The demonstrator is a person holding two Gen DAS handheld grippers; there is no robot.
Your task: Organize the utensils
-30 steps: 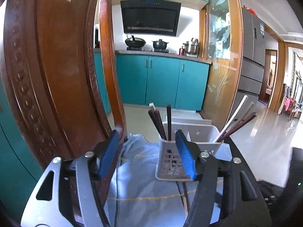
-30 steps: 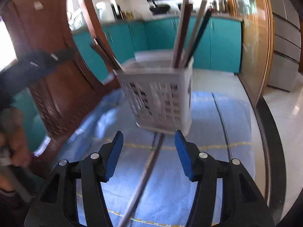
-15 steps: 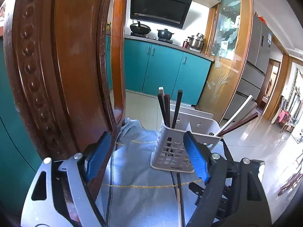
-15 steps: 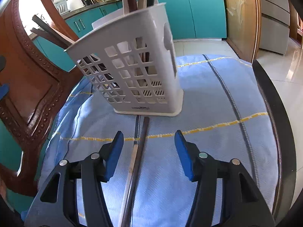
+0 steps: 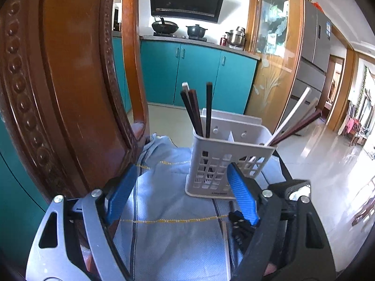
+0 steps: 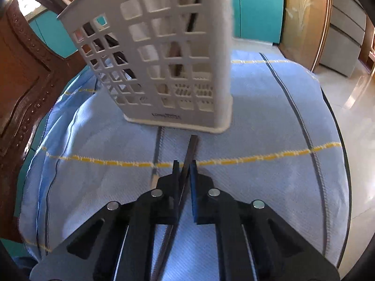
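A light blue woven cloth with yellow and dark stripes (image 6: 269,121) covers the table beside a carved reddish wooden chair back (image 5: 58,82). On the cloth stands an upright white perforated plastic utensil caddy (image 5: 225,161), with dark and pale chopsticks (image 5: 196,110) leaning in its compartments. The left gripper (image 5: 180,195) hovers near the caddy, jaws spread wide and holding nothing. The right gripper (image 6: 185,171) has its jaws pinched onto a slim dark brown chopstick (image 6: 191,147) lying on the cloth, its tip just short of the caddy's base.
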